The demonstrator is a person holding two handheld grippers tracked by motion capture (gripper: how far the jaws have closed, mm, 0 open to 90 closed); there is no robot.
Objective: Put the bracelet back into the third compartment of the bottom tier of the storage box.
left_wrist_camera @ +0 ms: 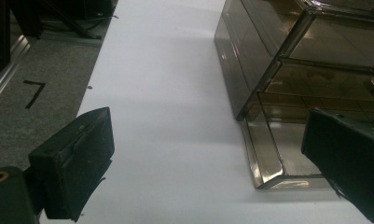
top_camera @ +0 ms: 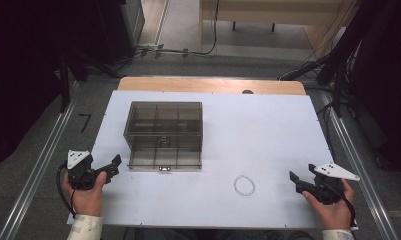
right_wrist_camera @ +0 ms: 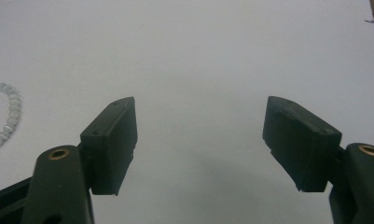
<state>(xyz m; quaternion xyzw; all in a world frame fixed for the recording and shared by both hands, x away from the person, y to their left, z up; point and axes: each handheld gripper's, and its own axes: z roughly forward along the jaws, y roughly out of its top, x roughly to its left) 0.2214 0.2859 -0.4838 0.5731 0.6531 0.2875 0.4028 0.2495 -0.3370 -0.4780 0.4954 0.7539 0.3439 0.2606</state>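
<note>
Your left claw (top_camera: 114, 165) sits at the desk's (top_camera: 268, 130) near-left corner, resting low on the white surface, its jaws spread wide with nothing between them. In the left gripper view the same claw (left_wrist_camera: 208, 154) looks along the desk's left side, with bare white surface between its two black jaws and the smoky clear organizer box (left_wrist_camera: 306, 70) rising just ahead on the right-hand side.

That organizer box (top_camera: 164, 135) stands on the left half of the desk, nearer the far edge than the near one. It is divided into compartments, and its bottom drawer (top_camera: 165, 159) is pulled out toward the near edge. Your left claw is just beside the drawer's near-left corner but not touching it.

Your right claw (top_camera: 294, 181) is at the near-right corner of the desk, also low over the surface, with jaws standing wide apart and empty. In the right gripper view the claw (right_wrist_camera: 201, 149) has only plain white desk between its jaws.

The bead bracelet (top_camera: 244, 185) lies flat as a small pale ring on the desk, close to the near edge and right of the middle, between your two claws and nearer the right one. It lies apart from the right claw. In the right gripper view the bracelet (right_wrist_camera: 7, 116) shows at the left edge, clear of the jaws.
</note>
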